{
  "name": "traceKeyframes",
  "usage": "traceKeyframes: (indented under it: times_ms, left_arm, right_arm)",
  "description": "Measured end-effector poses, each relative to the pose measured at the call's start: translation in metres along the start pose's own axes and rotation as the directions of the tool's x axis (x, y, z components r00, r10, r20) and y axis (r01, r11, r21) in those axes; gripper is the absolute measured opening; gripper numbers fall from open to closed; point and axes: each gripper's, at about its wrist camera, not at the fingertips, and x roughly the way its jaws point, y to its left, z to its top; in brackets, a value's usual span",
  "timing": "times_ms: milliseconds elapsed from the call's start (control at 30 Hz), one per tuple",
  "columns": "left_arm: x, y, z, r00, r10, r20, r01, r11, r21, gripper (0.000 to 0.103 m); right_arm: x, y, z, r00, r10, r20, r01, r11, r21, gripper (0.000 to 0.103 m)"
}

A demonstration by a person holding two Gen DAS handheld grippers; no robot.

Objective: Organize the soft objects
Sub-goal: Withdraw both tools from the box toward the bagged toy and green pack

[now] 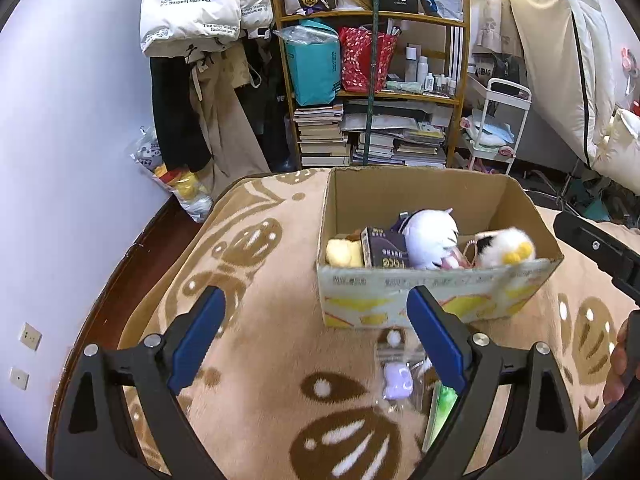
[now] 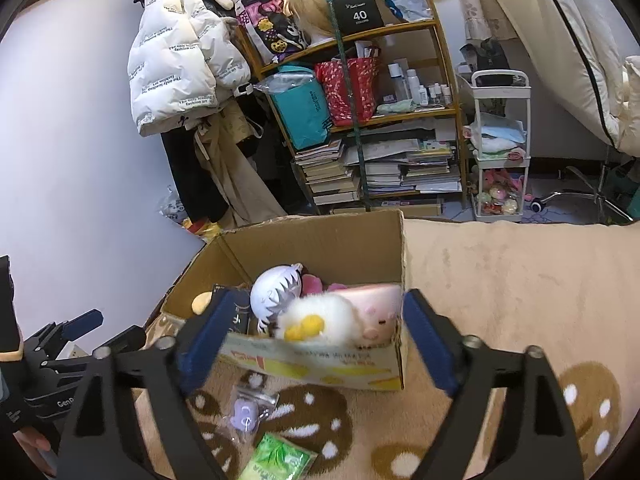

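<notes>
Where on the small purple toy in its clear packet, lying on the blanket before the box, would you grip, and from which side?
Probably from above, pinching the clear packet's flat edges beside the purple toy. It lies flat on the soft blanket, clear of the cardboard box and green packet.

I am standing in a lived-in bedroom at home. A puffy white jacket [image 1: 192, 4] is hanging beside a crowded wooden shelf [image 1: 372, 16], and stacked books [image 1: 320, 136] are piling up beyond the patterned blanket [image 1: 256, 280].

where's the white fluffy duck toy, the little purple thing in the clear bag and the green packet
white fluffy duck toy [image 2: 320, 316]: right wrist view, on its white body above the yellow beak.
purple thing in the clear bag [image 2: 246, 414]: right wrist view, on the purple piece itself.
green packet [image 2: 278, 460]: right wrist view, middle of its face.
</notes>
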Motion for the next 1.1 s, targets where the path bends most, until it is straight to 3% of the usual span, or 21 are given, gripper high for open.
traceKeyframes:
  times_ms: [333, 1100]
  left_arm:
    - [-0.022, 0.007, -0.023, 0.999, -0.004, -0.032, 0.003, 1.0, -0.014, 0.092]
    - [-0.038, 0.016, -0.046, 0.995, -0.024, -0.092, 0.02, 0.999, -0.047, 0.094]
  right_arm:
    - [-0.019, 0.003, -0.017, 0.998, -0.047, -0.048, 0.046, 0.999, -0.006, 0.103]
    - [-0.026, 0.027, -0.052, 0.986, -0.089, -0.144, 0.078, 0.993, -0.084, 0.103]
